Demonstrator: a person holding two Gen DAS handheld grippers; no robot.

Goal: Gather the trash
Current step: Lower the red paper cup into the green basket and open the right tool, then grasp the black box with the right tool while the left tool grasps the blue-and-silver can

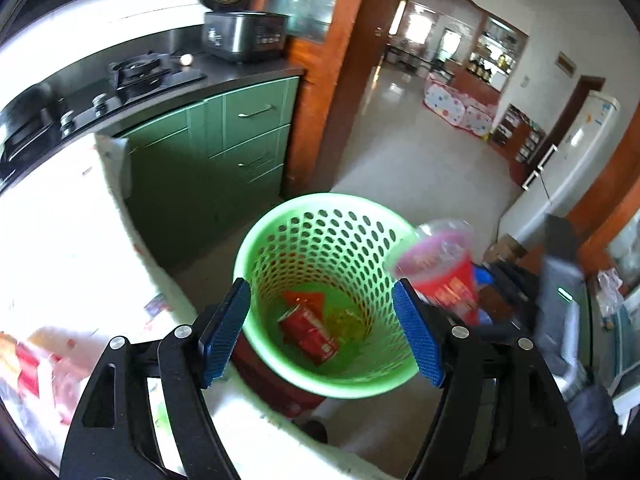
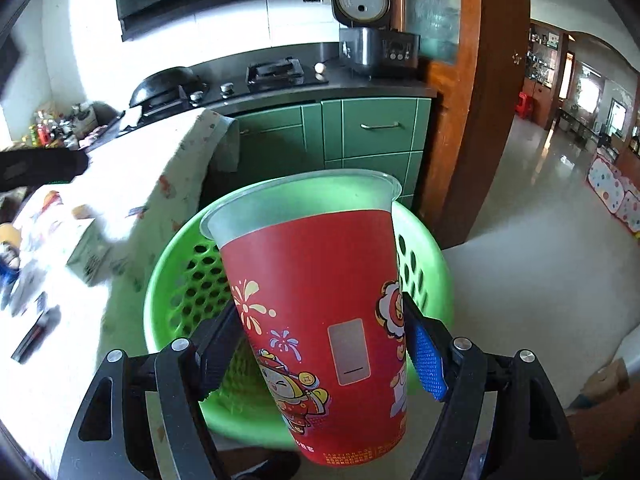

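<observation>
- Two hand-held grippers work over a green perforated basket (image 1: 256, 240) that stands on the floor beside a table draped in a pale printed cloth (image 2: 132, 184).
- Left gripper (image 1: 322, 330): its blue-padded fingers (image 1: 224, 332) are spread apart with nothing between them; the basket's open mouth fills the gap.
- Basket contents, seen from the left wrist: a red drink can (image 1: 308, 334) lying on its side on the basket floor, with a red wrapper-like scrap (image 1: 304, 300) just behind it.
- Right gripper (image 2: 320, 350): clamped on a red paper cup (image 2: 316, 280) with cartoon figures and fireworks on its wall; one finger presses each side of the cup near its lower half.
- The cup is tilted, its translucent rim pointing away from the camera, and is held above the basket's near rim (image 2: 160, 280); from the left wrist it appears blurred at the basket's right edge.
- Background: green cabinets (image 2: 376, 132), a dark counter with a gas hob (image 2: 276, 72) and a rice cooker (image 2: 376, 48) with its lid raised.
- On the table, blurred: a small carton (image 2: 86, 252) and assorted packets.
</observation>
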